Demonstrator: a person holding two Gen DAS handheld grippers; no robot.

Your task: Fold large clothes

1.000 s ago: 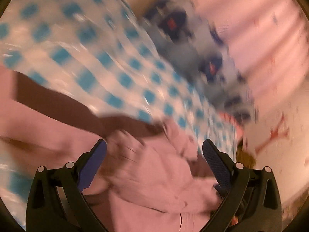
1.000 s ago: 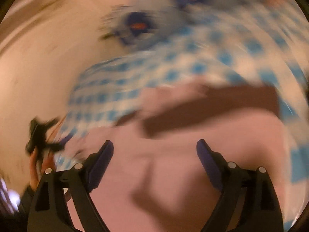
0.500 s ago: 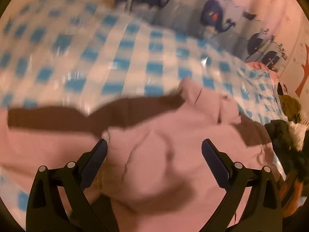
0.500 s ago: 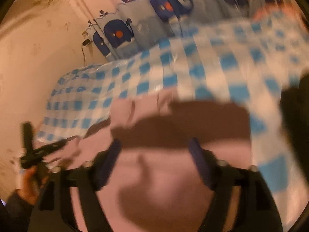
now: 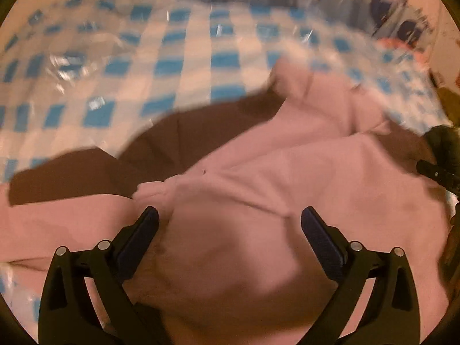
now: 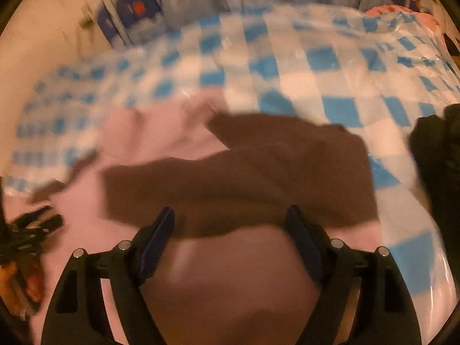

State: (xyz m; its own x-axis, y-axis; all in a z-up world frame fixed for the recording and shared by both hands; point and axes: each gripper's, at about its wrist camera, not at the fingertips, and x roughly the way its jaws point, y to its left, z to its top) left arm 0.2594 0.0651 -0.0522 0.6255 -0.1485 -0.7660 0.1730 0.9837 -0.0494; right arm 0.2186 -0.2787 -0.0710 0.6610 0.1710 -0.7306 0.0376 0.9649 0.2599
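— Ahead of us the blue-checked cover (image 5: 184, 66) lies flat and bare; we could pass freely there.

— The pink garment (image 5: 316, 178) with its brown panel (image 6: 244, 166) blocks our near ground. The whale-print curtain (image 6: 138, 11) closes off the far edge.

Dim, warm orange light is tinting both views. Motion blur is smearing the glossy blue-and-white checked plastic cover (image 5: 178, 66), where small glare spots are glinting. Fisheye curvature is bending the edges, and dark vignetting is ringing the corners. A soft shadow, probably the tongs' own, is falling on the pale pink fleece garment (image 6: 235, 281).
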